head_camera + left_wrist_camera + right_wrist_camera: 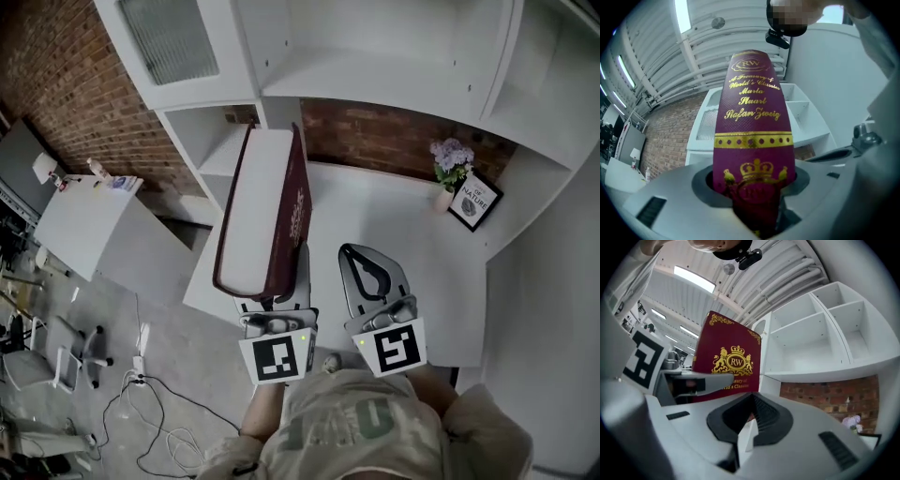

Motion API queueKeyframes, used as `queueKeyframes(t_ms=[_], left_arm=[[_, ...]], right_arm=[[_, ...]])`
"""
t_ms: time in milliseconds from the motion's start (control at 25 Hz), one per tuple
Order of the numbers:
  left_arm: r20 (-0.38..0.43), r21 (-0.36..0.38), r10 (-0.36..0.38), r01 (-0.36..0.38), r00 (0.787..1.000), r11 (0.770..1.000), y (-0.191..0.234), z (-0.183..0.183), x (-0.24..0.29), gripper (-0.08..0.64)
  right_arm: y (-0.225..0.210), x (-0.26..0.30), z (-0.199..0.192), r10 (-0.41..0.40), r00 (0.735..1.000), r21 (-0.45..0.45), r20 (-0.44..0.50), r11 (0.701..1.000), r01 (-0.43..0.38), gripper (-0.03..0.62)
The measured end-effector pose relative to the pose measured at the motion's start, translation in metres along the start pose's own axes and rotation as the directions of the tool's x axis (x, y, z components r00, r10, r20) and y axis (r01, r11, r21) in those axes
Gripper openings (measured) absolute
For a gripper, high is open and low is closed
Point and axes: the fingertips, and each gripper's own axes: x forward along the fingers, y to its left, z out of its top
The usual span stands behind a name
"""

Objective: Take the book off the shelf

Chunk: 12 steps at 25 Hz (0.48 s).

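Note:
A thick maroon book (267, 211) with gold lettering hangs in the air over the left part of the white desk (375, 220), in front of the white shelf unit (375, 66) and clear of it. My left gripper (274, 292) is shut on the book's lower end. In the left gripper view the book's spine (752, 122) rises from between the jaws of the left gripper (754, 208). My right gripper (361, 258) is just to the right of the book, apart from it, shut with nothing held. The right gripper view shows the right gripper (750, 425) and the book's front cover (729, 362) to its left.
A vase of purple flowers (450, 169) and a framed picture (475, 202) stand at the desk's back right. The shelf compartments (820, 333) in view hold nothing. Left of the desk are a white side table (84, 220), a chair (66, 352) and floor cables (141, 403).

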Motion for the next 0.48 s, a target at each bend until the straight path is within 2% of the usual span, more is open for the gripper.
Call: queueKeyframes(t_ms=[200,320,400,480], left_arm=[[-0.053,-0.072,0.04,-0.044,0.998,0.996,0.001,-0.03,-0.02,0.245],[-0.095,-0.062,0.054,-0.06,0.994,0.996,0.009,-0.043,-0.029,0.245],[-0.089,-0.061,0.045,-0.051,0.995,0.997,0.009,-0.041,-0.027,0.245],[-0.048,-0.084,0.03,-0.034,0.998,0.996,0.007,-0.034,-0.023,0.245]], right_arm=[[0.011,-0.002,-0.017,0.009,1.0,0.058,0.025,0.998,-0.01,0.012],[0.013,-0.008,-0.025,0.001,1.0,0.093,-0.007,0.996,0.0,0.012],[0.008,-0.011,-0.03,-0.012,0.999,0.098,-0.037,0.995,0.016,0.012],[0.0,-0.011,-0.036,-0.034,0.998,0.086,-0.059,0.996,0.039,0.012]])
